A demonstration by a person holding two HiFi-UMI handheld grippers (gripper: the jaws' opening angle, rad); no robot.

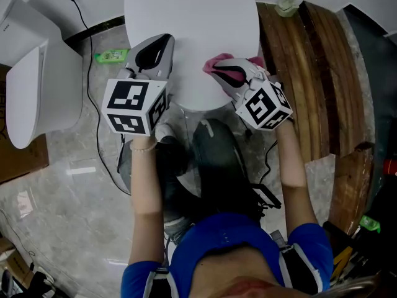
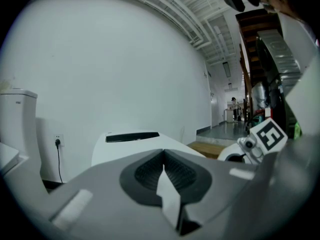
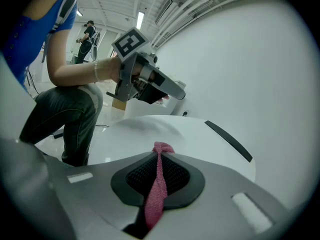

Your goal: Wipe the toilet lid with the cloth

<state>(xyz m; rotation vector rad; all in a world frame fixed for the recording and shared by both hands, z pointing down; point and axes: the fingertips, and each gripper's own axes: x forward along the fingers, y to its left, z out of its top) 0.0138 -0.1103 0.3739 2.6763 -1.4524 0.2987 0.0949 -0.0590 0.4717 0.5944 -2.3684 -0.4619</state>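
Right gripper (image 1: 218, 68): jaws clamped on the pink cloth (image 1: 214, 61). In its own view (image 3: 160, 153) the cloth (image 3: 157, 186) runs as a narrow strip along the seam between the pads, with a small tuft poking out past the tips. In the head view the cloth sits at the lower right edge of the white toilet lid (image 1: 186, 17), touching its surface.

Left gripper (image 1: 160, 42): jaws drawn together in its own view (image 2: 163, 155). A pale strip lies along the seam; cannot tell what it is. In the head view it overlaps the lid's lower left edge; contact cannot be judged. The lid (image 2: 115, 151) shows beyond its tips.

Lid fills the top centre of the head view; a dark slot crosses its far end in the right gripper view (image 3: 175, 134).

Other items, head view: second white toilet (image 1: 37, 85) at far left, green bottle (image 1: 111, 56) on the floor beside the lid, wooden planks (image 1: 310, 73) at right.
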